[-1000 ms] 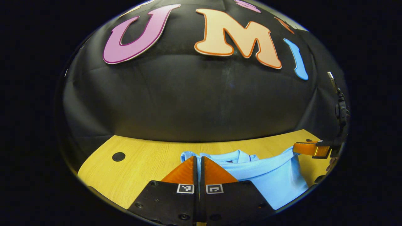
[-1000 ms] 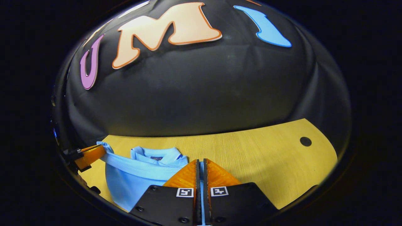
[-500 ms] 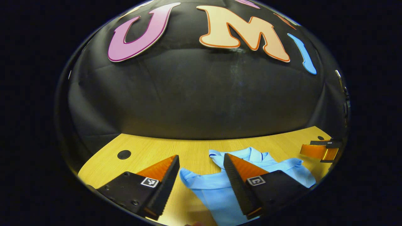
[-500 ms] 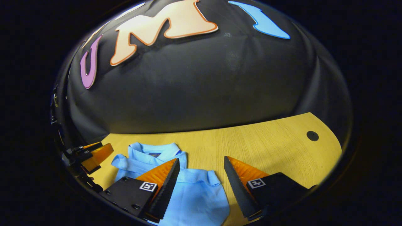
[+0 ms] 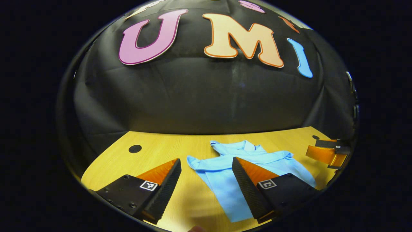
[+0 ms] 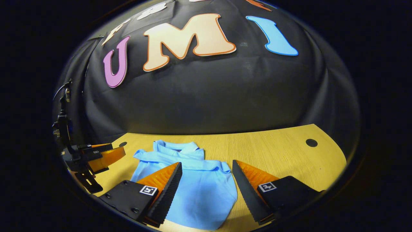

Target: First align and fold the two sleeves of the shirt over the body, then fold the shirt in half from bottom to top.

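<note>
A light blue shirt point(image 5: 225, 180) lies folded on the yellow wooden table point(image 5: 154, 158), its collar toward the back wall. My left gripper point(image 5: 206, 167) stands open just above the shirt's left edge, with nothing between its fingers. In the right gripper view the same shirt point(image 6: 199, 190) lies flat, collar point(image 6: 175, 148) at the far end, a folded hem lying across it below the collar. My right gripper point(image 6: 207, 169) is open over the shirt's right part, holding nothing. The other gripper point(image 6: 103, 154) appears at the left of that view, and the right one point(image 5: 325, 153) at the right of the left gripper view.
The table point(image 6: 273, 151) has a dark round hole point(image 6: 311, 142) at the far right and another hole point(image 5: 135, 149) at the far left. The black cloth wall rises right behind the table's back edge.
Both grippers were shut on the shirt's raised edge a second ago. They opened and let it drop onto the body, then drew back slightly; the shirt now lies flat.
</note>
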`<state>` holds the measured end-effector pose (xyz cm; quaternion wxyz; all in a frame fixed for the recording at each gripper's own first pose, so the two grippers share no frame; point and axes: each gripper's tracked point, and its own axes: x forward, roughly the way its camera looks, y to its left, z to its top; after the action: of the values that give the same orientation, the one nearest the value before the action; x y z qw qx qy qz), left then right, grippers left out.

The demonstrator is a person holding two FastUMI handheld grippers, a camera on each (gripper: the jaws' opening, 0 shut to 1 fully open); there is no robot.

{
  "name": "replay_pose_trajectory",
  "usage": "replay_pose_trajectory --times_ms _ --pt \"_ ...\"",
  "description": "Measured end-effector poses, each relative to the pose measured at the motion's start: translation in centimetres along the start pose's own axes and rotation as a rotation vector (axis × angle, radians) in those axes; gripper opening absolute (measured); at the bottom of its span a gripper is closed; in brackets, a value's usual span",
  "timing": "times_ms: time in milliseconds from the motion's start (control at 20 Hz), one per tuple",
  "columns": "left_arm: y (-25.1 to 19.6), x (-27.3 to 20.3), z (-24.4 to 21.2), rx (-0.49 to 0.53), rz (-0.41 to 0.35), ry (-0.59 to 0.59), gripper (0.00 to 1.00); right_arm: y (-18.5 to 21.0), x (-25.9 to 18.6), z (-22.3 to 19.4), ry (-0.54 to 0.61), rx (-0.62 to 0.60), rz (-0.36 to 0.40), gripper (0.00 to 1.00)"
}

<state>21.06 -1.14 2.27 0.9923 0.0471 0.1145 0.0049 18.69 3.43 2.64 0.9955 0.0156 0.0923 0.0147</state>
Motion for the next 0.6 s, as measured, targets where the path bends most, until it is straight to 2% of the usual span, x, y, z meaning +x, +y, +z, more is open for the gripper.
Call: replay_pose_trajectory --times_ms 150,250,600 --pt "-1.0 -3.5 0.7 -0.007 -0.024 -0.045 1.00 1.3 -3.1 -0.5 -0.022 -0.020 0.038 0.98" --pt "-1.6 -5.9 1.1 0.003 -0.029 -0.080 0.95 2.2 -5.3 -0.5 -0.051 -0.038 0.060 0.98" --pt "-4.1 -13.7 1.1 0.014 -0.063 -0.185 0.94 5.4 -13.5 0.5 -0.202 -0.162 0.107 0.98"
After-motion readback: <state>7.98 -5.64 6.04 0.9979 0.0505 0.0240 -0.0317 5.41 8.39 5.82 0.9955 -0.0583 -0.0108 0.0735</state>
